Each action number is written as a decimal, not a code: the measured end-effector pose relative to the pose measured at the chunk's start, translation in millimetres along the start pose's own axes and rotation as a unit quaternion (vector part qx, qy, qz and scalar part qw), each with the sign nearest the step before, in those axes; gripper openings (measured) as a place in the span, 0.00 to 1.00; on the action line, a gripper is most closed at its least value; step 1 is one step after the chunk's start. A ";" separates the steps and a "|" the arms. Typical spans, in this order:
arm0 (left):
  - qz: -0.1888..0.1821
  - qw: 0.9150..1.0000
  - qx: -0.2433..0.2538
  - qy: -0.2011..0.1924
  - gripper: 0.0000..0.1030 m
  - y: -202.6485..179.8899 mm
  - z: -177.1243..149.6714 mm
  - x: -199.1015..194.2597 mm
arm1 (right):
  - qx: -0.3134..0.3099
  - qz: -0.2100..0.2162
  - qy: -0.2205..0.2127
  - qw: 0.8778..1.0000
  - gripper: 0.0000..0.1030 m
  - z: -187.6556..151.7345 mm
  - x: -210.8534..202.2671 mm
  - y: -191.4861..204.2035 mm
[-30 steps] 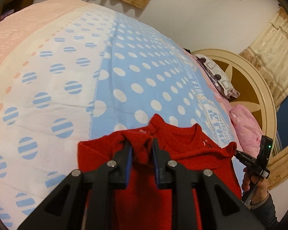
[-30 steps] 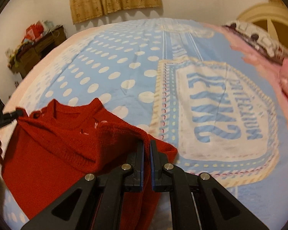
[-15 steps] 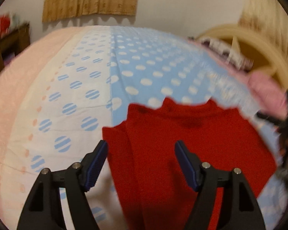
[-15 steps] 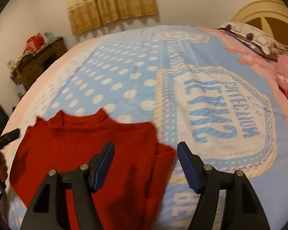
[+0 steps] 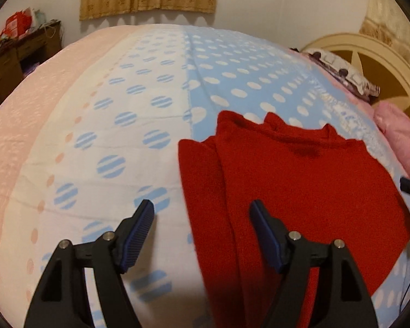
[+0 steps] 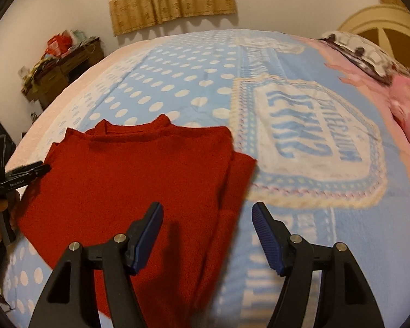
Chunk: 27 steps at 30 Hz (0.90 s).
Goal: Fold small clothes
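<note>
Both released: left gripper (image 5: 202, 231) and right gripper (image 6: 207, 232) now gaping, empty, above red sweater (image 5: 287, 186) lying flat on bedspread (image 5: 123, 109) beneath fingertips; fold laid, next awaiting

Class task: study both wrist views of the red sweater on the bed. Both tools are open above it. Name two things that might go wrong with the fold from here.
1. The red sweater has a folded strip along each side edge, lying loose with nothing pinning it; the next lift may let one fall open.
2. The left tool and right tool each straddle a side edge over the polka-dot bedsheet, so a low pinch might catch sheet along with knit.
</note>
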<state>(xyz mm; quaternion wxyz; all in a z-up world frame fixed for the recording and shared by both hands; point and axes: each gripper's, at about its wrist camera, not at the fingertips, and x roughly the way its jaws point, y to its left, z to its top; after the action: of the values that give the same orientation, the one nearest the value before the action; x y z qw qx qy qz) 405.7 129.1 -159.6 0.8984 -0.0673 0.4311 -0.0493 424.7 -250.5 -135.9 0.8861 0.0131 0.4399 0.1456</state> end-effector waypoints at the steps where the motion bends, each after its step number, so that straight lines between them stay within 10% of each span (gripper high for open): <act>1: -0.001 1.000 -0.001 -0.006 0.72 -1.8 -2.8 -5.6 | 0.004 0.006 0.002 1.000 0.66 -3.8 -4.0 -0.3; 12: 0.005 0.999 0.031 -0.023 0.79 -26.2 -48.4 -43.5 | -0.048 0.049 -0.009 0.998 0.66 -47.6 -38.6 43.3; 18: 0.026 0.999 0.028 -0.017 0.81 -21.0 -50.7 -35.1 | -0.038 0.053 0.080 0.995 0.66 -69.9 6.1 53.1; 27: 0.044 0.999 0.005 -0.001 1.00 -11.9 -60.2 -24.6 | -0.078 0.034 0.036 0.996 0.66 -52.8 -14.3 86.6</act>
<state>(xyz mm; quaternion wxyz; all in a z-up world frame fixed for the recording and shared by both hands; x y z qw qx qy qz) 343.0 116.3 -176.0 0.9005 -0.0441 0.4325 -0.0117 353.9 -177.1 -144.1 0.8625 -0.0462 0.4583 0.2097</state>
